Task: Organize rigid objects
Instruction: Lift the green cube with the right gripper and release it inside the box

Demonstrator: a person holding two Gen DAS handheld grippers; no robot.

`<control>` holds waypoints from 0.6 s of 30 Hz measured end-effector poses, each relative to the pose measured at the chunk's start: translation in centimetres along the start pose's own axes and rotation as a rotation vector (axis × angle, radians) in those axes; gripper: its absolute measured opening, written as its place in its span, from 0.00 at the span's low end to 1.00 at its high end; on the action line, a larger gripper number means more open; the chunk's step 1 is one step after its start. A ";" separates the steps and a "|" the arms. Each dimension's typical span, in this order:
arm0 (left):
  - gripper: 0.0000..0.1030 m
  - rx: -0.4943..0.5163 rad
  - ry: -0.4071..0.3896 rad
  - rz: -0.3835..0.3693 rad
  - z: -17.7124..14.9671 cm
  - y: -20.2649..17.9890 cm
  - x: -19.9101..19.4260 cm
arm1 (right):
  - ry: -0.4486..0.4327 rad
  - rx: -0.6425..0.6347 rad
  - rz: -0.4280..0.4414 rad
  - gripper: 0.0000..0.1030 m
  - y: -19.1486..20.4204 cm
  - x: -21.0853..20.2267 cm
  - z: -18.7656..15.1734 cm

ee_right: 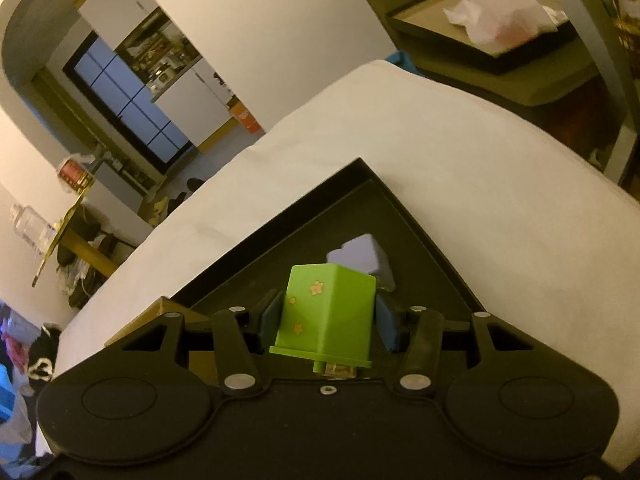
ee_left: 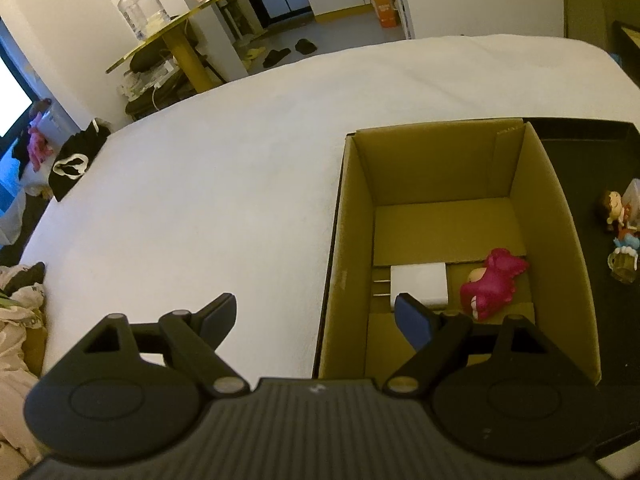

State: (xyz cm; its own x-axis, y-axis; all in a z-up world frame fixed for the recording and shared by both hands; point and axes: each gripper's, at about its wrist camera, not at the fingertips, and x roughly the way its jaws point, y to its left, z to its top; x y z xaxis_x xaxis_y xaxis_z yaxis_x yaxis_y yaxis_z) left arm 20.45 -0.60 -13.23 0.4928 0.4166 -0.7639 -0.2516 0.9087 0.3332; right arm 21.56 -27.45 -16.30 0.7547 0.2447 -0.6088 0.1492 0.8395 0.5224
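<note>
Pretty dim, yellowish light in here. Plain white walls (ee_left: 64, 20) all round, and a big bed with a white sheet (ee_left: 224, 168) fills most of the room. There's a round yellow side table (ee_left: 176, 28) with a clear jug (ee_left: 140, 4) on it, dark slippers (ee_left: 276, 57) on the grey floor (ee_left: 344, 30), and a dark gridded door (ee_right: 132, 112) further back.

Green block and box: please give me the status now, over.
Left claw open, empty, at the cardboard box. Right claw shut on green block, above black tray. Pink toy already in box. Nothing blocking.
</note>
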 end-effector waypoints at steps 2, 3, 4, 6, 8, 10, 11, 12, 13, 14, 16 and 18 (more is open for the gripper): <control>0.83 -0.011 0.004 -0.009 0.0 0.2 0.1 | 0.000 -0.017 0.006 0.47 0.7 -0.2 -0.1; 0.83 -0.016 0.004 -0.014 0.0 0.4 0.2 | 0.000 -0.034 0.014 0.47 1.2 -0.3 -0.1; 0.83 -0.021 0.004 -0.020 -0.1 0.5 0.2 | -0.001 -0.049 0.023 0.47 1.6 -0.4 -0.2; 0.83 -0.026 0.001 -0.032 -0.1 0.6 0.2 | -0.007 -0.086 0.034 0.47 2.6 -0.7 -0.3; 0.83 -0.029 -0.003 -0.043 -0.3 0.7 0.2 | -0.010 -0.120 0.043 0.47 3.6 -1.0 -0.4; 0.83 -0.031 -0.006 -0.054 -0.3 0.9 0.2 | -0.013 -0.150 0.050 0.47 4.4 -1.1 -0.4; 0.83 -0.034 -0.008 -0.061 -0.4 1.0 0.3 | -0.014 -0.166 0.051 0.47 4.9 -1.2 -0.5; 0.83 -0.038 -0.009 -0.069 -0.4 1.1 0.3 | -0.015 -0.179 0.054 0.47 5.2 -1.2 -0.5; 0.83 -0.042 -0.010 -0.077 -0.4 1.2 0.4 | -0.018 -0.195 0.060 0.47 5.6 -1.3 -0.5; 0.83 -0.046 -0.011 -0.084 -0.4 1.3 0.4 | -0.023 -0.214 0.067 0.47 5.9 -1.4 -0.7; 0.83 -0.054 -0.014 -0.099 -0.4 1.6 0.4 | -0.036 -0.266 0.072 0.47 6.8 -1.6 -0.9; 0.83 -0.060 -0.017 -0.111 -0.5 1.8 0.5 | -0.049 -0.318 0.065 0.47 7.6 -1.7 -1.1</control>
State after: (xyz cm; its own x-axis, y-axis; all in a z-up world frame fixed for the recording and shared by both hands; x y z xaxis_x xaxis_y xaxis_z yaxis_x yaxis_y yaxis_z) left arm 19.81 1.19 -13.28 0.5344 0.3142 -0.7846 -0.2438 0.9462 0.2128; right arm 20.71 -20.96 -11.91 0.7870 0.2853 -0.5471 -0.1011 0.9343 0.3418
